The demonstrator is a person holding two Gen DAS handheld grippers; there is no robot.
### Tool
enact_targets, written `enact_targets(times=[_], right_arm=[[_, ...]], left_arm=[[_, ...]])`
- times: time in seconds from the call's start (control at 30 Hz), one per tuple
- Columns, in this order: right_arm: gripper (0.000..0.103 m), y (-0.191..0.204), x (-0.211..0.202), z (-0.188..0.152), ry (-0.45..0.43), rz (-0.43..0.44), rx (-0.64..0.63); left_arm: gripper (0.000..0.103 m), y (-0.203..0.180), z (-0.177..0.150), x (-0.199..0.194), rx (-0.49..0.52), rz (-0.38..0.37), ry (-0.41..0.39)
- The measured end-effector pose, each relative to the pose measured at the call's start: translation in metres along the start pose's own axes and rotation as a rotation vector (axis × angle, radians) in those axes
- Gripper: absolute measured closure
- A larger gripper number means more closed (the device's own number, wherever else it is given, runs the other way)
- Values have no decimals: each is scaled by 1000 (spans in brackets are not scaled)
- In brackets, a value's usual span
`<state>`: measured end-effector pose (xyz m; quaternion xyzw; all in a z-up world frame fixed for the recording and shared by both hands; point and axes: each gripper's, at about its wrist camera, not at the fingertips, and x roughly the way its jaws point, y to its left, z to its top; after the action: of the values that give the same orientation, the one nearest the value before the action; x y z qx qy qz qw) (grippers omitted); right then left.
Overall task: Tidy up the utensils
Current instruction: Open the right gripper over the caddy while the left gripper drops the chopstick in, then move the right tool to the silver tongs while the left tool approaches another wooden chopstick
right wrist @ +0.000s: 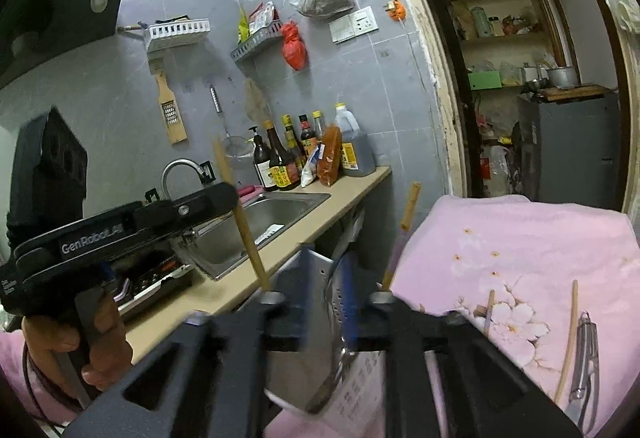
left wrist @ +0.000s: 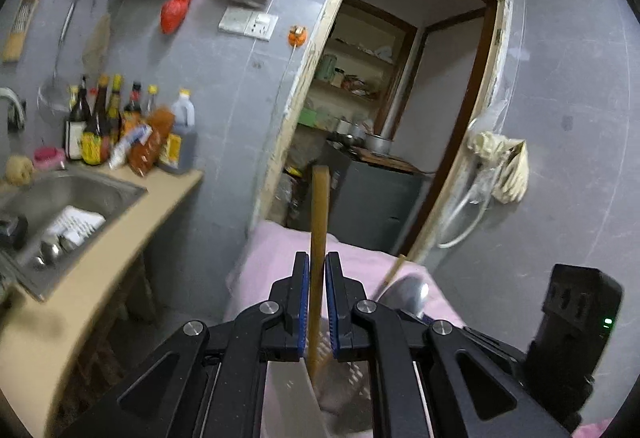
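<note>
In the left wrist view my left gripper [left wrist: 317, 278] is shut on a long wooden handle [left wrist: 319, 222] that stands nearly upright, its lower end inside a perforated metal utensil holder [left wrist: 288, 394]. The right wrist view shows that same handle [right wrist: 244, 222] slanting down into the holder [right wrist: 320, 298]. My right gripper [right wrist: 326, 290] is blurred; its blue pads stand apart on either side of the holder's wall without pressing on it. A second wooden-handled utensil [right wrist: 410, 205] leans in the holder, and its metal spoon bowl [left wrist: 408, 294] shows in the left view.
A pink flowered cloth [right wrist: 520, 238] covers the table at right, with a chopstick [right wrist: 570, 338], a metal peeler [right wrist: 586, 358] and another utensil [right wrist: 488, 310] on it. At left a counter holds a sink [right wrist: 256, 226] and sauce bottles [right wrist: 296, 153]. A doorway [right wrist: 520, 77] is behind.
</note>
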<state>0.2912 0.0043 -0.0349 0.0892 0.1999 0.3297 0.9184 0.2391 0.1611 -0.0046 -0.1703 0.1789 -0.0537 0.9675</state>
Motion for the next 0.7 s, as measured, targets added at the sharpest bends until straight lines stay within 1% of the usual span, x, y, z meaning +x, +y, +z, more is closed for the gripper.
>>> enact_targets(times=[0.03,0.1,0.17,0.23,0.27,0.3,0.33,0.4,0.43,0.47,0.5,0.57,0.6,0.7], right_arm=[[66,-2,-5,1,-8,-1,10],[66,-3,-15,4,-23,-18,20],[65,-5,-25,8,-40,-50,20],[56,-7,-41,15,-71,-106,20],[45,-10,-49,18,-88,-132,22],[34,-12,-57,22,-104,-158,23],[30,-15,-65,26,-120,-189,22],[17,-22,-80,33,-144,-252,18],[14,-24,-85,37,-151,-276,15],[7,-29,-94,40,-161,-318,5],[3,-32,-100,43,-168,-345,-3],[2,-40,-114,46,-187,-416,-31],[2,-42,-117,50,-190,-434,-39],[2,-54,-131,57,-189,-514,-75]], left_arm=[[88,2,-1,-3,-13,-5,0],[72,4,-2,-7,-32,-9,-3],[62,5,-1,-12,-55,-16,-14],[57,2,1,-15,-56,-8,-23],[52,0,1,-16,-51,-6,-24],[44,-6,3,-16,-38,7,-27],[40,-10,4,-16,-26,21,-31],[24,-21,7,-15,2,51,-39],[20,-27,8,-15,18,66,-44],[12,-34,9,-13,35,83,-50],[7,-40,10,-12,48,96,-55],[3,-55,10,-9,80,113,-71],[1,-64,9,-7,98,119,-80],[1,-87,5,1,133,141,-105]])
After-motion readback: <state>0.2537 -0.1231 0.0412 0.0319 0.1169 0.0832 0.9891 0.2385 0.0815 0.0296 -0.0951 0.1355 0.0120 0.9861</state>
